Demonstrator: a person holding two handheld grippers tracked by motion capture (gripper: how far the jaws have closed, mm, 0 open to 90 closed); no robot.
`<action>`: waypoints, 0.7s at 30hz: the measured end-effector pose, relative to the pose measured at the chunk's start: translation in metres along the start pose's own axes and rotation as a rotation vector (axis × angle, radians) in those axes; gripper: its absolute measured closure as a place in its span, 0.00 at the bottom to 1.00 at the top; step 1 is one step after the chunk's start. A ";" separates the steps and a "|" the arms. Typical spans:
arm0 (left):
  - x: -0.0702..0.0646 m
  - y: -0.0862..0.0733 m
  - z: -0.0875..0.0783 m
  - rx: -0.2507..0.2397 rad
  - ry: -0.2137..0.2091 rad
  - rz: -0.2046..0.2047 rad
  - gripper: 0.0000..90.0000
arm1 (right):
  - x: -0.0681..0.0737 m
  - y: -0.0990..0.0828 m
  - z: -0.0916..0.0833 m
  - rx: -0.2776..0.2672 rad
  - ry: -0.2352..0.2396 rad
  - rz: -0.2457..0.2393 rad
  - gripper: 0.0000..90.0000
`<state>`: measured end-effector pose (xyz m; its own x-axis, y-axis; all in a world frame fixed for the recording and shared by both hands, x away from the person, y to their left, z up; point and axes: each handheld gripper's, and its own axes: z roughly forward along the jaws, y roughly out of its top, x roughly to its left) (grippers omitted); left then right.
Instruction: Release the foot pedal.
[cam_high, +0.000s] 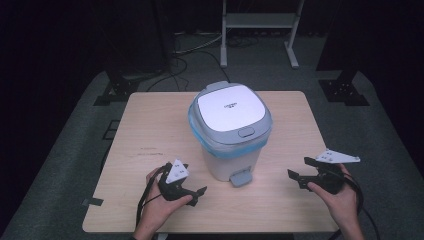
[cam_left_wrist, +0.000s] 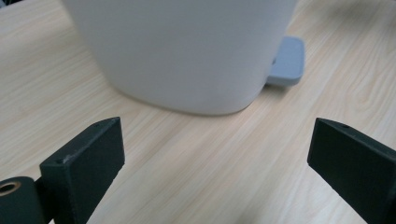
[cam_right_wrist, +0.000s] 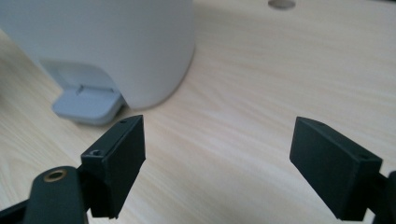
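A white pedal bin (cam_high: 230, 135) stands at the middle of the wooden table (cam_high: 150, 130), its grey lid (cam_high: 230, 107) down and a blue liner showing under the rim. Its grey pedal (cam_high: 241, 177) faces the front edge. My left gripper (cam_high: 199, 196) lies low at the bin's front left, open and holding nothing. In the left gripper view the left gripper (cam_left_wrist: 217, 140) faces the bin wall (cam_left_wrist: 187, 51) and pedal (cam_left_wrist: 287, 60). My right gripper (cam_high: 299, 168) hovers to the front right, open and holding nothing. In the right gripper view the right gripper (cam_right_wrist: 219, 135) looks at the pedal (cam_right_wrist: 86, 105).
Bare tabletop lies on both sides of the bin. A strip of dark tape (cam_high: 92, 202) hangs at the front left table edge. Behind the table stand a white metal frame (cam_high: 257, 30) and black stand feet (cam_high: 342, 90) on grey carpet, with cables.
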<state>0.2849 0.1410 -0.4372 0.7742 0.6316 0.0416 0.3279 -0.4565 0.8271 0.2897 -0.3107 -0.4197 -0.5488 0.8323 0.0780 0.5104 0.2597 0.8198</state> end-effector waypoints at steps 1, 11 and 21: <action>0.000 0.000 0.000 0.000 0.000 0.000 0.03 | 0.000 0.000 0.000 0.000 0.000 0.000 0.19; 0.028 -0.032 -0.007 0.038 0.030 -0.034 0.03 | -0.002 -0.031 0.018 0.116 -0.030 0.024 0.18; 0.045 -0.054 -0.011 0.099 0.055 -0.045 0.03 | -0.003 -0.045 0.033 0.212 -0.064 -0.002 0.18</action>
<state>0.2965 0.2013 -0.4743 0.7272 0.6853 0.0386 0.4156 -0.4844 0.7698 0.2904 -0.3083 -0.4756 -0.5098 0.8596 0.0348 0.6411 0.3527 0.6816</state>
